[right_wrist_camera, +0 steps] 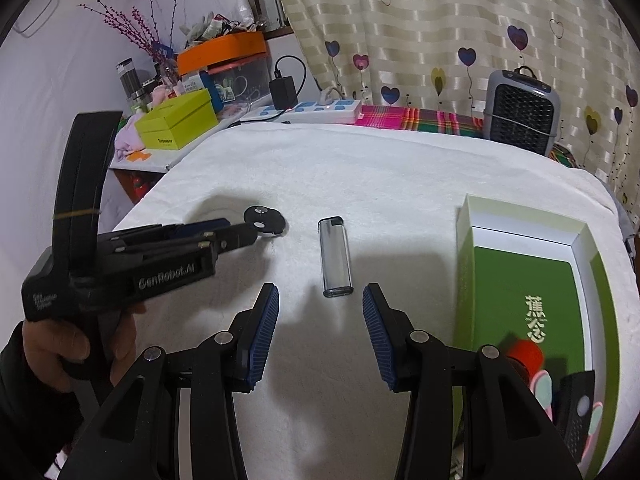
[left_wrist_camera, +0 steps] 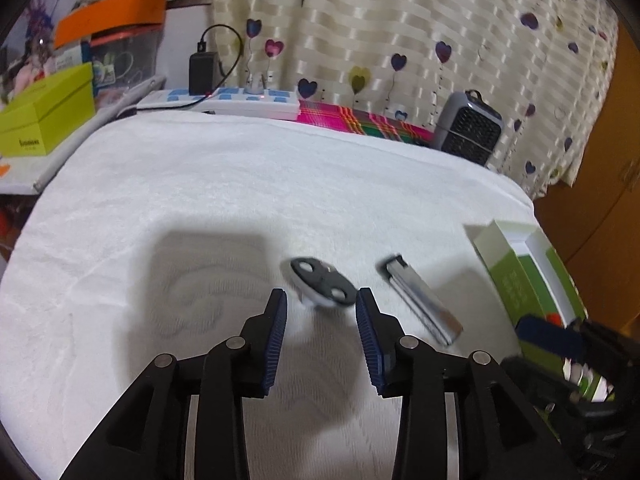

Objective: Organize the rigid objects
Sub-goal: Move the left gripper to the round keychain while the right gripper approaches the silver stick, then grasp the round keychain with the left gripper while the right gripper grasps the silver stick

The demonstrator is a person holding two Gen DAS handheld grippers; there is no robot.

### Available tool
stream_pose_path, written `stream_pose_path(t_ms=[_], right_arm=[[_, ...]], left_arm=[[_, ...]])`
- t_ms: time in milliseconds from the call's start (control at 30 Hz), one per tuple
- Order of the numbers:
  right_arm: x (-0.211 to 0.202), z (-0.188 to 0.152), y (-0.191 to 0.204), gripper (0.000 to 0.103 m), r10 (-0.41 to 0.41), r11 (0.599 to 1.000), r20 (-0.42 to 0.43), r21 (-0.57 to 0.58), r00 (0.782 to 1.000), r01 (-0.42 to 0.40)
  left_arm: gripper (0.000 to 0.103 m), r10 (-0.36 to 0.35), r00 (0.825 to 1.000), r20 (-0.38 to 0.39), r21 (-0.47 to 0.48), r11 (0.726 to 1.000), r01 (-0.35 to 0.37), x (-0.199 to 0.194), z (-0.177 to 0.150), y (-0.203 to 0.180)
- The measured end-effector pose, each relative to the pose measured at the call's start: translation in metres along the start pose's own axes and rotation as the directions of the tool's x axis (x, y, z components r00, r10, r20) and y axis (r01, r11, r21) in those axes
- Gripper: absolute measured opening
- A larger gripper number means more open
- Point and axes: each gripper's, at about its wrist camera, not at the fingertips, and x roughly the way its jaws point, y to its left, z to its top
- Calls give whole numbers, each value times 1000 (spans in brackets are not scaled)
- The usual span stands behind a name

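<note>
A small black and white oval object with two white dots (left_wrist_camera: 322, 283) lies on the white towel, just ahead of my open, empty left gripper (left_wrist_camera: 321, 300); it also shows in the right wrist view (right_wrist_camera: 265, 219). A silver lighter (left_wrist_camera: 422, 298) lies to its right, and just ahead of my open, empty right gripper (right_wrist_camera: 321, 294) in the right wrist view (right_wrist_camera: 335, 256). A green open box (right_wrist_camera: 528, 300) sits at the right and holds a red object (right_wrist_camera: 527, 354) and a small black device (right_wrist_camera: 576, 412). The left gripper (right_wrist_camera: 244, 234) appears at left in the right wrist view.
The white towel (left_wrist_camera: 240, 184) covers the table. A grey fan heater (right_wrist_camera: 520, 114), a power strip with a black charger (right_wrist_camera: 308, 110) and a pink plaid cloth (right_wrist_camera: 420, 118) stand along the back. A lime box (right_wrist_camera: 176, 120) and clutter sit at the back left.
</note>
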Motion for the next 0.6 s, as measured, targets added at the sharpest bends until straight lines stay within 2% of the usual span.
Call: stream_pose_path(t_ms=[400,467,600], right_arm=[[27,9,1,45,-35,999,-46,-5,998,35],[32,11,1,45,-47,999,-55,-7,997,46],[40,15,2,45,-62,998,-67,-8,996,62]], left_arm=[[34,8,1000,-5,16,1000,-8,23,7,1],[27,-5,1000,3,17,1000,5,21,7,2],[26,-26,1000,12,18,1000,26,17,5,4]])
